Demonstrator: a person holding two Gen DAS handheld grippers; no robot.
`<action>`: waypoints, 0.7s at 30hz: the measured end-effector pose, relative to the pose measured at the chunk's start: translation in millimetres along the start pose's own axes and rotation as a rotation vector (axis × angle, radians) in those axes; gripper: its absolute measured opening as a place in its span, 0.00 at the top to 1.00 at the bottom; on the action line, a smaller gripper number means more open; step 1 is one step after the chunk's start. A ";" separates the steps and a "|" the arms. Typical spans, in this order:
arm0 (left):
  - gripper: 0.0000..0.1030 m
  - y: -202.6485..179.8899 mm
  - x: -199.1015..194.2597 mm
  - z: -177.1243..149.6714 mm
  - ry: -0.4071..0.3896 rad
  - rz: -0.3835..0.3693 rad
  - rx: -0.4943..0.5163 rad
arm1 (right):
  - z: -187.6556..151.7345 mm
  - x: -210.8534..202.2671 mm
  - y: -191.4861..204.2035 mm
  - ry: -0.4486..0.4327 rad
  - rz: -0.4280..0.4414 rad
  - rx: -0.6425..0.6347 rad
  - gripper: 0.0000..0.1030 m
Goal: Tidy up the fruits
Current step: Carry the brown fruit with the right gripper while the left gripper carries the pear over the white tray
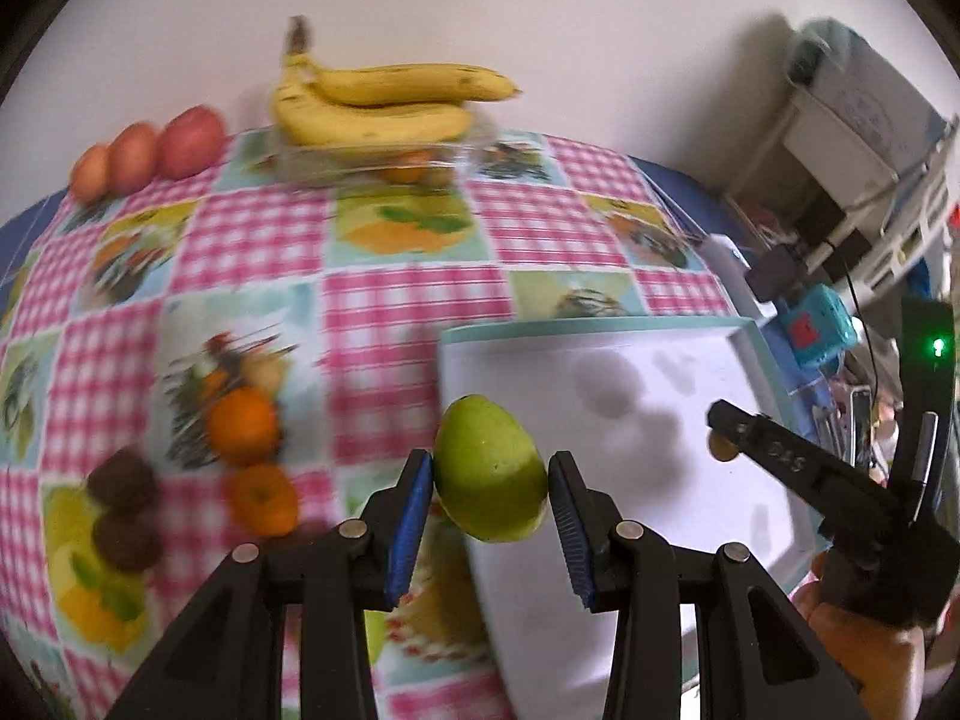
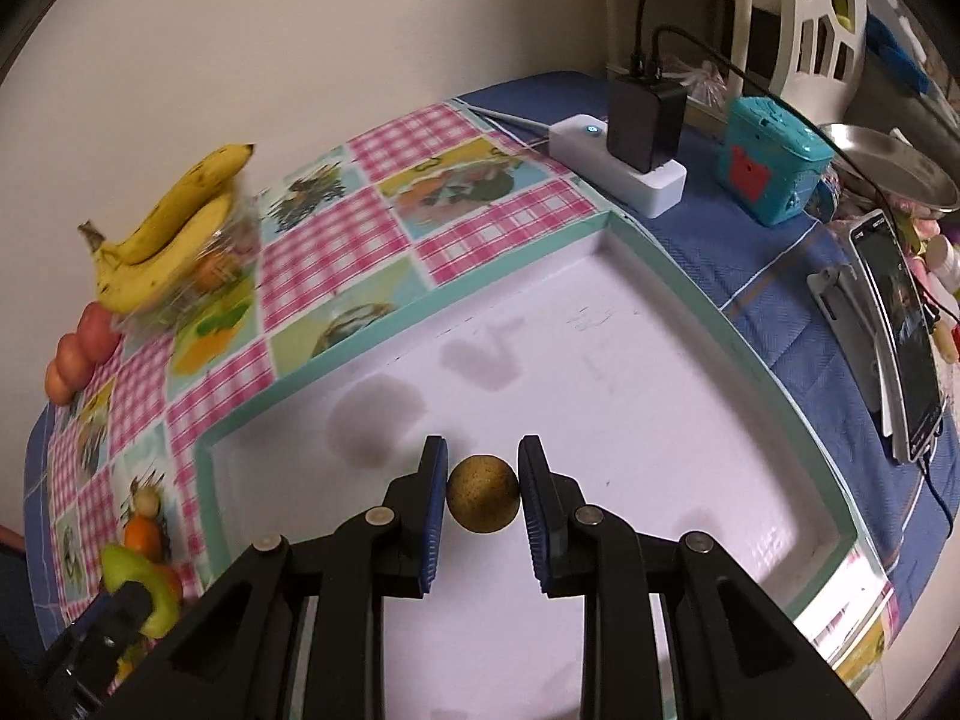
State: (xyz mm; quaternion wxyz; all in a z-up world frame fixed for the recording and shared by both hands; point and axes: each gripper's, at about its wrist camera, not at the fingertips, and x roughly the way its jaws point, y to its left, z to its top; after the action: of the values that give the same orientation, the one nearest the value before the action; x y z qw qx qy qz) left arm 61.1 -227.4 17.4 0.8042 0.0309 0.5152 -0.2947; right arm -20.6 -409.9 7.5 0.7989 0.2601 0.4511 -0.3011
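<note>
A: Big white tray [image 2: 600, 360] with the mint rim, empty floor, filling the right wrist view. Bananas [image 1: 384, 102] at twelve o'clock on a clear box [image 1: 372, 165]!

B: Left gripper [image 1: 489, 480] is clamped on the green pear [image 1: 489, 468], hanging over the tray's left rim.

A: And the right gripper [image 2: 483, 489] pinches a small brown round fruit [image 2: 483, 493] above the tray floor.
</note>
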 end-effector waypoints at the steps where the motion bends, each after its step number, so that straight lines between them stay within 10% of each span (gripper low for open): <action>1: 0.59 -5.6 6.2 2.6 0.003 -0.004 0.012 | 1.3 2.4 -1.0 0.002 -0.002 0.003 0.76; 21: 0.58 -10.4 59.3 10.2 0.040 0.011 0.030 | 20.8 44.9 -6.8 0.029 -0.047 0.016 0.76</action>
State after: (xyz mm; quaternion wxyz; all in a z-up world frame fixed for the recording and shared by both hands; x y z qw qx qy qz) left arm 81.6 -265.8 -25.5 0.7946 0.0516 0.5267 -0.2974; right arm 4.7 -439.9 -23.3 0.7827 0.2601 0.4664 -0.3196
